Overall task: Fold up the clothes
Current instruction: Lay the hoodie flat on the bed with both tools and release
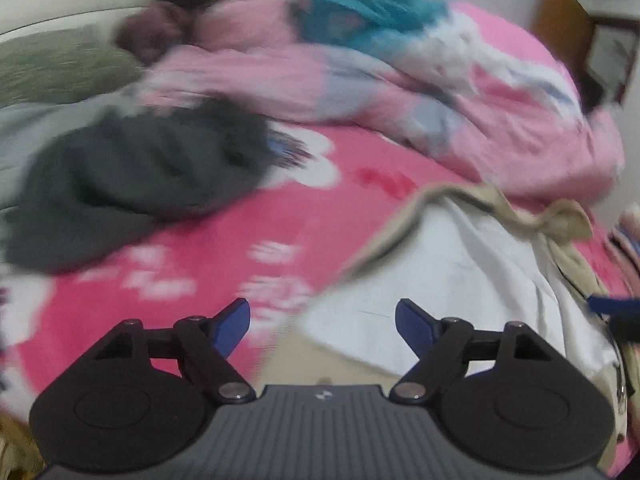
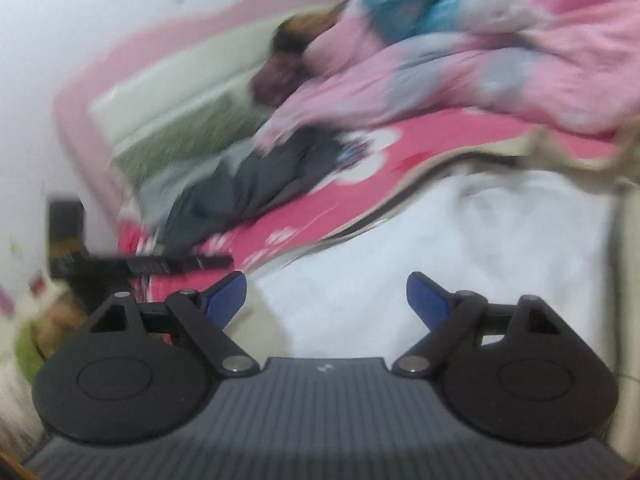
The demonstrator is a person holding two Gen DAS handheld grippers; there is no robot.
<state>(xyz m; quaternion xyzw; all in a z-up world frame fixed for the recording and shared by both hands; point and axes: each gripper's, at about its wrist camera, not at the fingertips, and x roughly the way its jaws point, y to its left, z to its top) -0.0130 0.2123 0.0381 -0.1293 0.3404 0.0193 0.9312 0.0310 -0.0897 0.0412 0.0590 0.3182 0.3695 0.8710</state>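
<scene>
Left gripper was spread wide, empty; right gripper the same — both above the white garment w/ beige trim, lying open on the pink floral bedsheet. Dark grey garment sat crumpled, well apart. Risk: views were blurred, so a hasty pinch could snag sheet w/ fabric.
</scene>
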